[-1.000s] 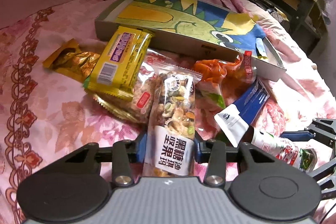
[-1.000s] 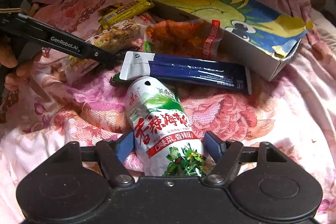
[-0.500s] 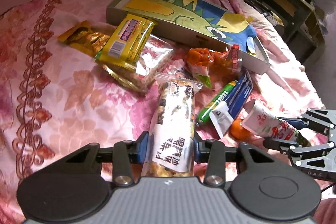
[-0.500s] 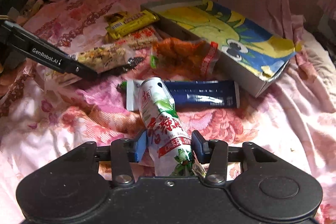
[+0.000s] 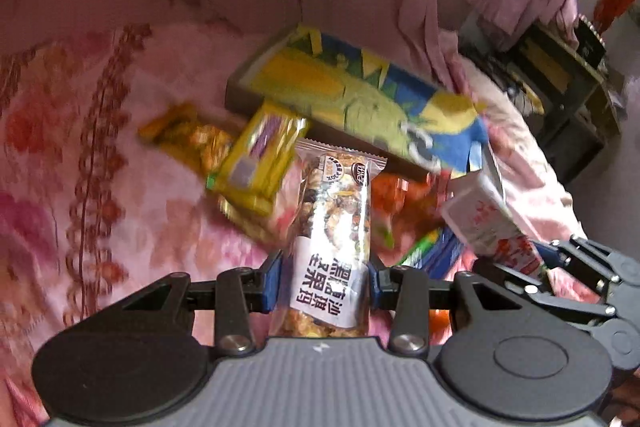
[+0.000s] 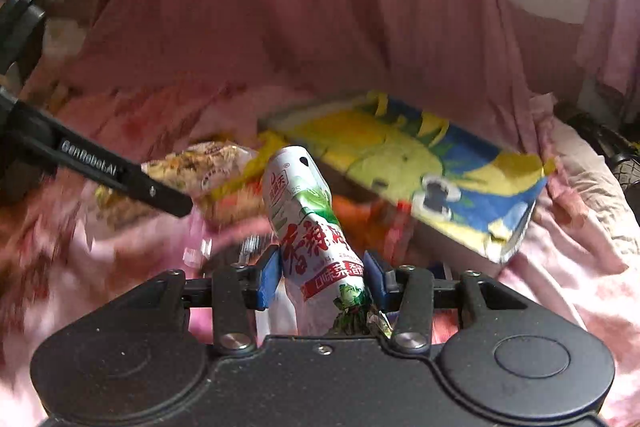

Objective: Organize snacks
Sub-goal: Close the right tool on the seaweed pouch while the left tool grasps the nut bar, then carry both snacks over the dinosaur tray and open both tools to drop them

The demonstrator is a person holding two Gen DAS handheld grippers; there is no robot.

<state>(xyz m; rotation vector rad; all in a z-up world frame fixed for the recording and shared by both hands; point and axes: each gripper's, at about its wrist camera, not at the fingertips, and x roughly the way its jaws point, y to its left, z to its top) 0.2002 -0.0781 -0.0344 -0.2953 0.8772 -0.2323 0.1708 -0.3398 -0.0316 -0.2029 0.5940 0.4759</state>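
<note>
My left gripper is shut on a clear nut-and-seed snack bar with a white label and holds it up above the bed. My right gripper is shut on a white, green and red seaweed snack pouch, also lifted. The pouch also shows at the right of the left wrist view. The open cardboard box with a yellow, green and blue cartoon print lies beyond both, and it shows in the right wrist view. The left gripper's finger crosses the right wrist view.
A yellow packet, a gold packet, an orange packet and a blue packet lie on the pink flowered bedspread before the box. A dark shelf unit stands at the far right. Pink cloth hangs behind.
Both grippers have risen and tilted up with their snacks held. The right gripper closed on the pouch and lifted it off the bed. The view is blurred by motion.
</note>
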